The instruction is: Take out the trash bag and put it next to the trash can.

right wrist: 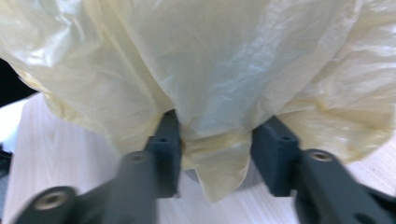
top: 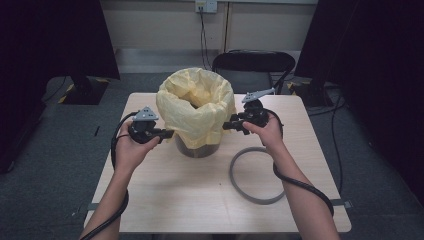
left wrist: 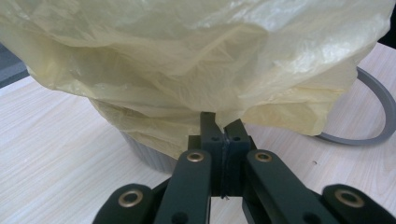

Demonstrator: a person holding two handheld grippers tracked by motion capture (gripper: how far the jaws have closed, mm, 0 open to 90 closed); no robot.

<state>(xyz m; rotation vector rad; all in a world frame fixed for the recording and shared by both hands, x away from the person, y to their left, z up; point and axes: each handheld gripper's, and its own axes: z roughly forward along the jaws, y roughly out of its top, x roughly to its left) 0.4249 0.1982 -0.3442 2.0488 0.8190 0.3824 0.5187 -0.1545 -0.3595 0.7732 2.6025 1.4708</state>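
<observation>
Table: light wood, and everything below stands or lies on it.
Yellow bag: a thin plastic liner that sits in the bin at the middle of the table; its loose upper part is puffed up and hangs down over the rim on all sides.
Bin: grey and round, and a narrow band of it shows under the bag.
Grey ring: it lies flat on the table, near the bin on its right, under the right forearm.
Left gripper: at the left side of the bag, the jaws pressed together on a fold of the bag's lower edge.
Right gripper: at the right side of the bag, the jaws stand apart with a hanging fold of the bag between them; the pads do not press it.
</observation>
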